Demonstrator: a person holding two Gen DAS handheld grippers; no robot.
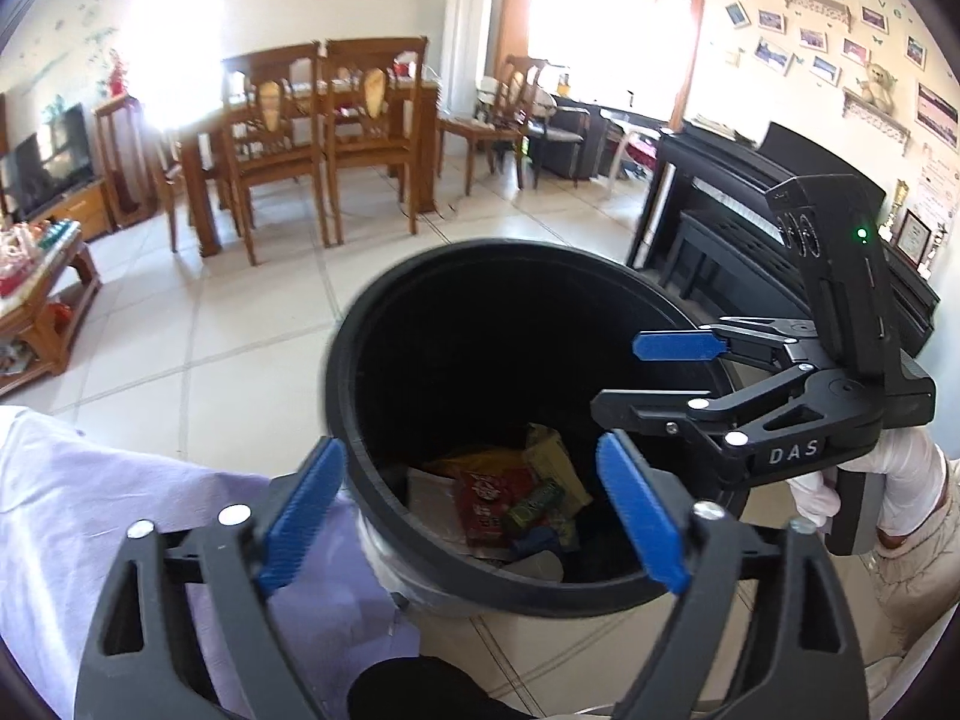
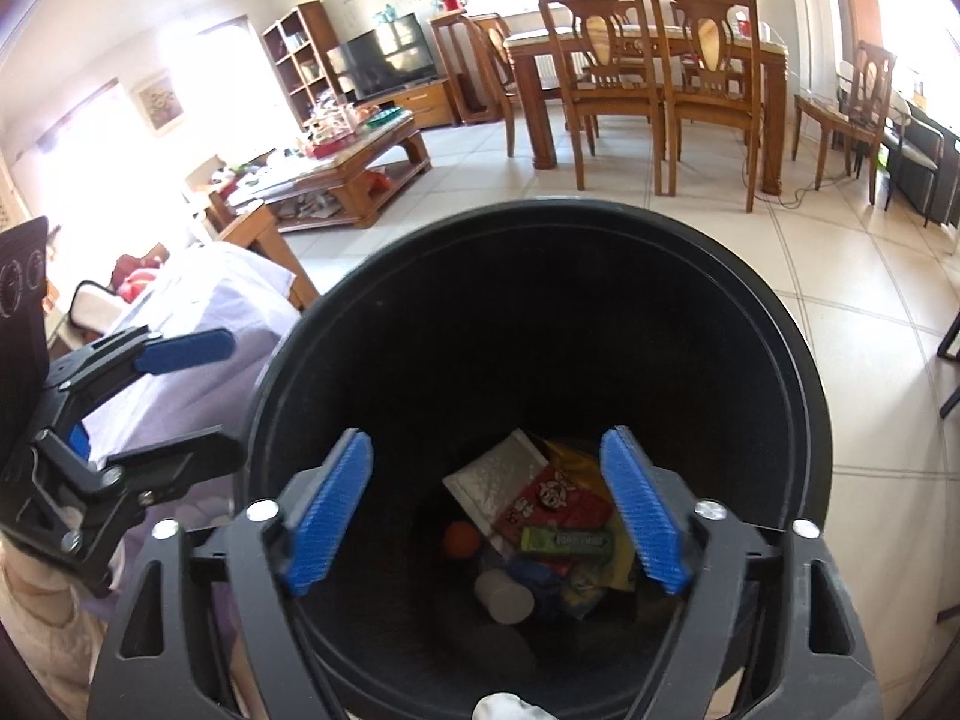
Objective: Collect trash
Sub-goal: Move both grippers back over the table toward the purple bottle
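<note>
A black round bin (image 1: 343, 360) (image 2: 807, 372) stands on the tiled floor, straight below both grippers. At its bottom lie a red snack packet (image 1: 480, 504) (image 2: 552, 510), a green gum pack (image 2: 567, 542), a yellow wrapper (image 1: 552, 456), a white padded envelope (image 2: 495, 480) and a white cup (image 2: 504, 597). My left gripper (image 1: 474, 510) (image 2: 204, 402) hangs open at the bin's near left rim, nothing between its blue pads. My right gripper (image 2: 487, 510) (image 1: 636, 375) is open over the bin's mouth, also empty.
A lilac cloth (image 1: 120, 510) covers furniture touching the bin's left side. Beyond are a wooden dining table with chairs (image 1: 312, 120), a black piano (image 1: 720, 210) at the right and a cluttered coffee table (image 2: 348, 174). A white-gloved hand (image 1: 900, 480) holds the right gripper.
</note>
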